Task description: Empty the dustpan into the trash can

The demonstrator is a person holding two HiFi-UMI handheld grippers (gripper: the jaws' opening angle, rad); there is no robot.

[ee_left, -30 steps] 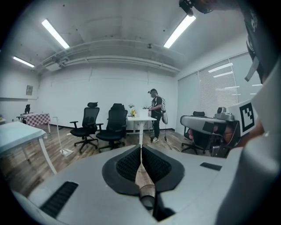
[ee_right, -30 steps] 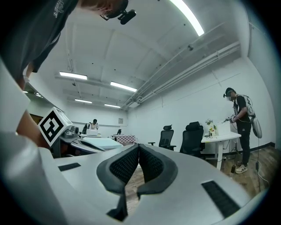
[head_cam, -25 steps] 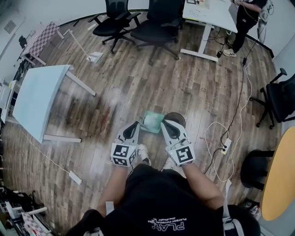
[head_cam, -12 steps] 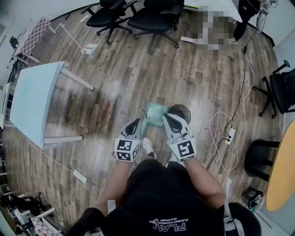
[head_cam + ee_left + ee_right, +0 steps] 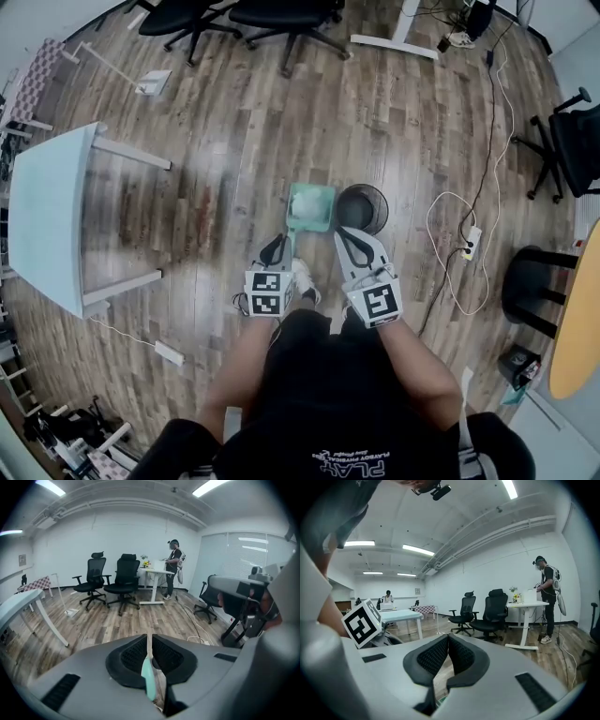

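Observation:
The teal dustpan sits low over the wooden floor, just left of the round black trash can. My left gripper is shut on the dustpan's handle, a thin teal strip that shows between its black pads in the left gripper view. My right gripper hovers just before the can's near rim. In the right gripper view its jaws are shut, pads touching and nothing between them. Whether the dustpan touches the floor I cannot tell.
A white table stands at the left. Black office chairs are at the back. A white cable and power strip lie right of the can, with a black stool and a yellow table beyond. A person stands at a far desk.
Both grippers have sunk toward the floor, and the dustpan has come down with the left one beside the trash can. The head view has tipped further down.

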